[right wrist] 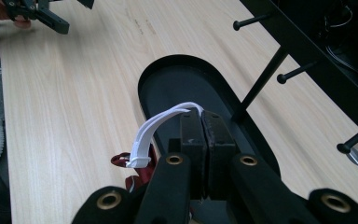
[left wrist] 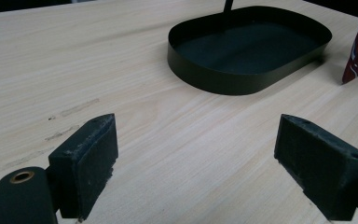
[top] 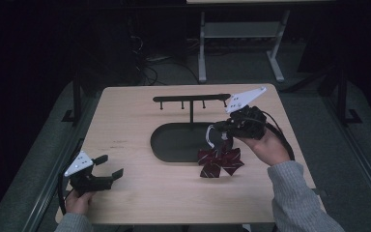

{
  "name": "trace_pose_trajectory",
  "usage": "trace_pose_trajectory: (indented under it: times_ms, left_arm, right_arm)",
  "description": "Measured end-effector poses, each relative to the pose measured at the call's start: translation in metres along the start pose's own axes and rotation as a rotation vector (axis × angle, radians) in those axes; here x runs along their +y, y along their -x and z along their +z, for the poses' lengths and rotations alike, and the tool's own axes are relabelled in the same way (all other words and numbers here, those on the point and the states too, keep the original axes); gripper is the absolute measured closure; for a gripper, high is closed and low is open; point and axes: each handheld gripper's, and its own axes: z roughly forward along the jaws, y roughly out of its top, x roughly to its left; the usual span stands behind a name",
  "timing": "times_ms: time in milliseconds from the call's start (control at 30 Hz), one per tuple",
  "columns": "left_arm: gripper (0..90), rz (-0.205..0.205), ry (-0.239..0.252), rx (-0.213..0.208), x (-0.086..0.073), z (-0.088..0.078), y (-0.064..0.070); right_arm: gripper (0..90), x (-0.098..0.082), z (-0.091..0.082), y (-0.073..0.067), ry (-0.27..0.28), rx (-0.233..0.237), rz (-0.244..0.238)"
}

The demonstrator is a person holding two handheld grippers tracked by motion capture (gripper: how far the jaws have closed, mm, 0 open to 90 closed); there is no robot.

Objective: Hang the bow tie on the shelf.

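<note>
Nearest me, my left gripper rests low on the counter, well short of the tray, its fingers spread apart on nothing. Beside the tray's near right rim, my right gripper has its fingers pressed together on the white elastic loop of the dark red bow tie, which hangs just above the counter. To hang it well, I judge the loop should be lifted clear and slid squarely over a peg on the rack, which rises from the tray's far side. Count: one bow tie, one tray, one rack, three pegs counted.
</note>
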Motion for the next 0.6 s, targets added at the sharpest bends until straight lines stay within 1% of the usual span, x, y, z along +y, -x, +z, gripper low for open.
trace_pose_trajectory:
  times_ms: [133, 200, 433, 600]
  left_arm:
    - [12.9, 0.001, 0.002, 0.000, 0.000, 0.000, 0.000]
    - [12.9, 0.002, 0.003, -0.001, 0.000, 0.000, 0.000]
    - [12.9, -0.001, 0.003, -0.001, 0.000, 0.001, 0.000]
    - [12.9, 0.000, 0.003, 0.000, 0.000, 0.000, 0.000]
  right_arm:
    - [88.2, 0.003, 0.001, 0.002, -0.002, -0.001, -0.011]
    - [88.2, 0.006, 0.001, 0.002, -0.006, -0.001, -0.007]
    - [88.2, 0.018, 0.004, 0.006, -0.012, 0.003, -0.018]
    - [88.2, 0.024, 0.005, 0.009, -0.007, 0.009, -0.027]
